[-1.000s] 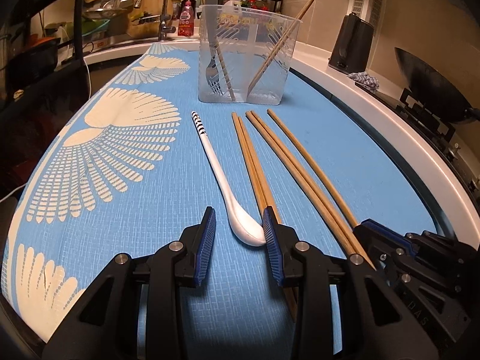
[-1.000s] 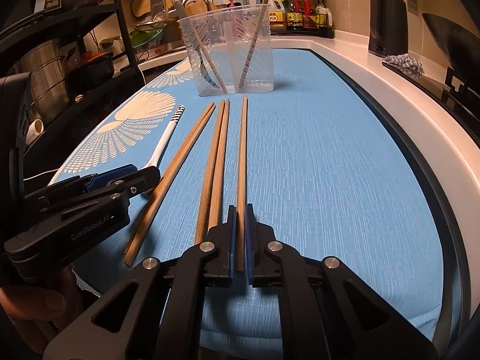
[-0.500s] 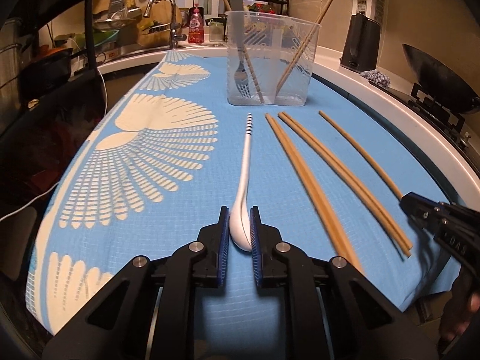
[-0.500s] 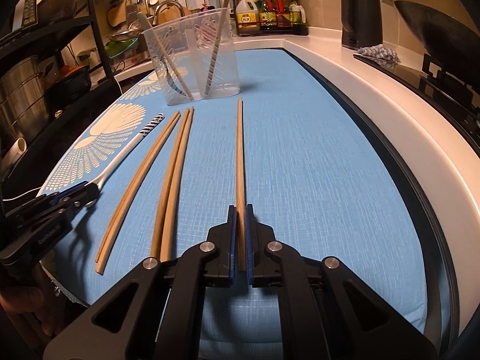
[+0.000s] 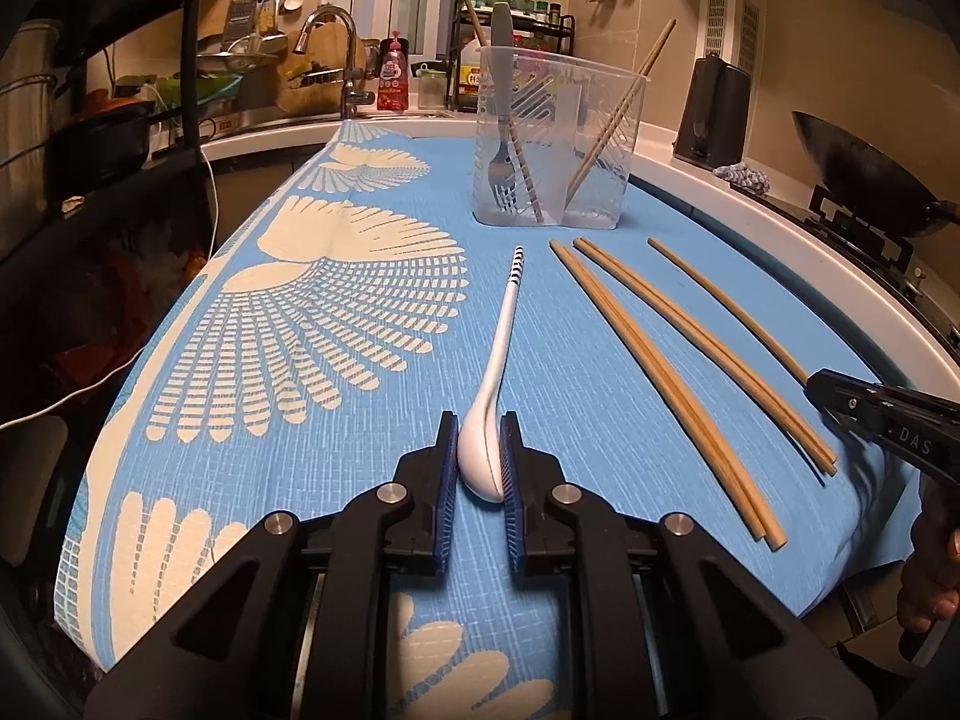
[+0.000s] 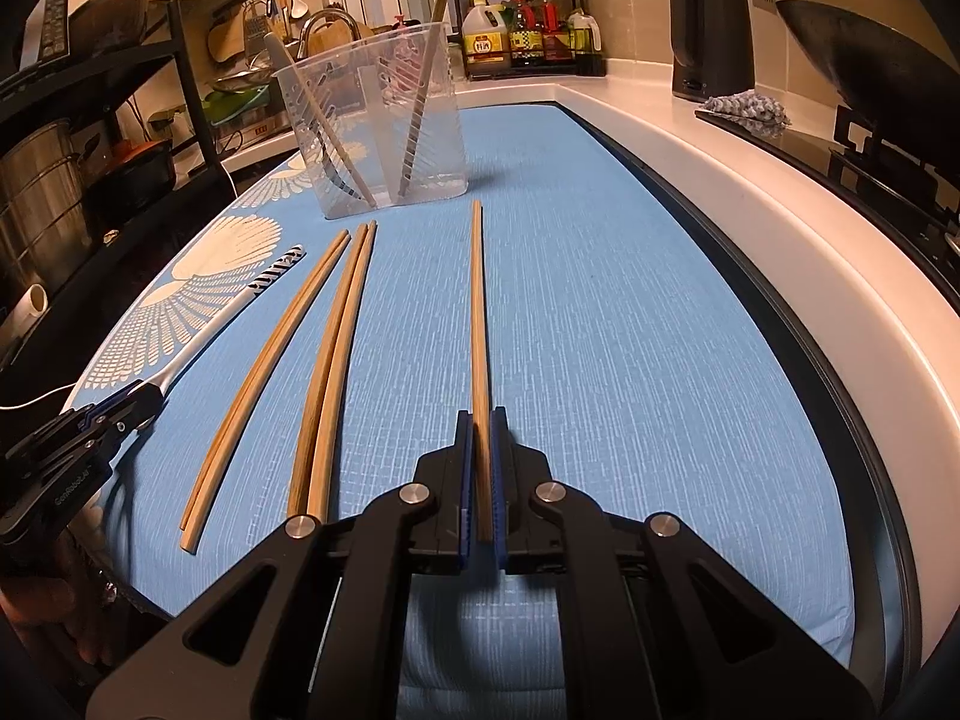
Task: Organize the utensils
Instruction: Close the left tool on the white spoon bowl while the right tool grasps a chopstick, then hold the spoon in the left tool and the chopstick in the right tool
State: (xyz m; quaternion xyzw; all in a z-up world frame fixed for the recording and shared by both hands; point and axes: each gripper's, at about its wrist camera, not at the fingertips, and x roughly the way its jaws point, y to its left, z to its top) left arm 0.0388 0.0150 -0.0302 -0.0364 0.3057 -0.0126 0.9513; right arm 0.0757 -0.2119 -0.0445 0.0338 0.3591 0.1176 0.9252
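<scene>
My left gripper (image 5: 480, 450) is shut on the bowl of a white spoon (image 5: 499, 354) with a striped handle end, which points away over the blue mat. My right gripper (image 6: 480, 456) is shut on the near end of a single wooden chopstick (image 6: 477, 306) that points toward the clear plastic utensil holder (image 6: 384, 120). The holder (image 5: 555, 138) contains a fork and chopsticks. Several more chopsticks (image 5: 672, 378) lie side by side on the mat between the spoon and the held chopstick; they also show in the right wrist view (image 6: 324, 360).
The blue patterned mat (image 5: 300, 330) covers the counter. A sink and tap (image 5: 336, 54) are at the back left, a black kettle (image 6: 711, 36) and a rag (image 6: 747, 108) at the back right, a wok on the stove (image 5: 864, 174) to the right.
My left gripper closed on the spoon's bowl. My right gripper kept its grip and pulled its chopstick to the right, away from the others.
</scene>
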